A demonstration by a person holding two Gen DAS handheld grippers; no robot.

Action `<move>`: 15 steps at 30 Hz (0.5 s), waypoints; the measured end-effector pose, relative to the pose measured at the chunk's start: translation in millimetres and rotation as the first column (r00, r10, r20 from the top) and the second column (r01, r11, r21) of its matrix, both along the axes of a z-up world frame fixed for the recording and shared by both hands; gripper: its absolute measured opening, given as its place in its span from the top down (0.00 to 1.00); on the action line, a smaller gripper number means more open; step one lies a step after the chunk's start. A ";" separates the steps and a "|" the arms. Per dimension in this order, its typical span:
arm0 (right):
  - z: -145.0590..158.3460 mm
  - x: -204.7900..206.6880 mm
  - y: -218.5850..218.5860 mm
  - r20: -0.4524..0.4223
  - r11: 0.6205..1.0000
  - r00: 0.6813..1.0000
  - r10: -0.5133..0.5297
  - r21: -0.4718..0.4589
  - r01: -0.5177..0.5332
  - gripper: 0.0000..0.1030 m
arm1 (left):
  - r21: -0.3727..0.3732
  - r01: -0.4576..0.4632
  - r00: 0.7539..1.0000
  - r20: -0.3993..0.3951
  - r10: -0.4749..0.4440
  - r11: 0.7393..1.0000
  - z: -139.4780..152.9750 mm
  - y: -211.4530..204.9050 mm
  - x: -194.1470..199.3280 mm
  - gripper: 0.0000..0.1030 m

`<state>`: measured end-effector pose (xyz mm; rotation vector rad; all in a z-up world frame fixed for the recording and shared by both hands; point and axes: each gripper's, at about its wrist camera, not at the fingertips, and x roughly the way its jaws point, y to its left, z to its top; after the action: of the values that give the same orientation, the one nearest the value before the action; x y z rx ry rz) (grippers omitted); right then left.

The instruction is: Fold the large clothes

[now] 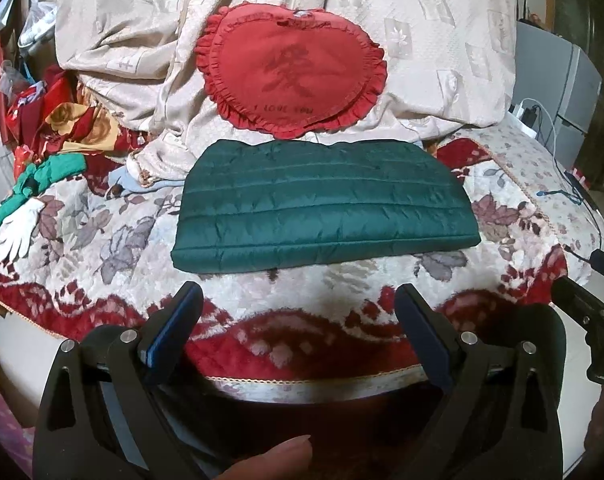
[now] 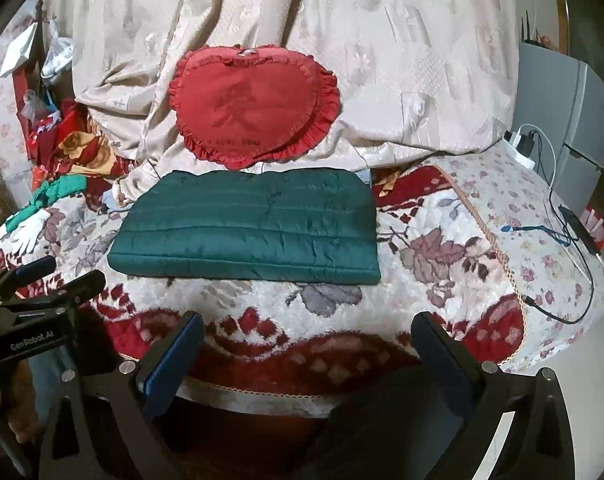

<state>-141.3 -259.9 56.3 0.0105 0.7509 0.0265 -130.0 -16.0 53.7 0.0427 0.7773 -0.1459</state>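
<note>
A dark green quilted garment [image 1: 322, 204] lies folded into a flat rectangle on the floral bedspread [image 1: 101, 240]; it also shows in the right wrist view [image 2: 245, 228]. My left gripper [image 1: 297, 300] is open and empty, held back near the bed's front edge, short of the garment. My right gripper [image 2: 308, 328] is open and empty too, also back from the garment's near edge. The left gripper [image 2: 61, 272] shows at the left of the right wrist view, and the right gripper [image 1: 582, 280] at the right of the left wrist view.
A red heart-shaped cushion [image 1: 289, 72] leans on a beige quilt [image 1: 422, 40] behind the garment. Mixed clothes and a white glove [image 1: 13, 236] lie at the left. Cables and a charger [image 2: 562, 224] lie at the bed's right edge, by a grey cabinet [image 2: 574, 120].
</note>
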 end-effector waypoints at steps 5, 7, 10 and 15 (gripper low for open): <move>1.4 -0.6 -1.3 0.006 1.000 1.000 -0.003 -0.006 0.003 0.01 | -0.004 0.000 1.000 -0.006 0.000 1.000 -1.3 -1.2 1.4 0.06; 1.0 0.3 -1.7 0.001 1.000 1.000 0.001 -0.005 -0.001 0.01 | -0.007 -0.001 1.000 -0.006 0.000 1.000 -1.7 -1.0 1.9 0.06; 0.7 1.0 -0.9 0.000 1.000 1.000 0.006 -0.007 -0.006 0.01 | -0.006 0.002 1.000 -0.008 -0.003 1.000 -1.7 -0.4 1.6 0.06; -2.4 3.0 3.3 -0.001 1.000 1.000 0.016 -0.023 -0.016 0.01 | -0.012 0.005 1.000 -0.013 -0.005 1.000 -4.2 -0.2 3.5 0.06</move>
<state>-138.4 -256.6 54.0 -0.0172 0.7519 0.0336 -126.5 -16.2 49.6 0.0321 0.7890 -0.1557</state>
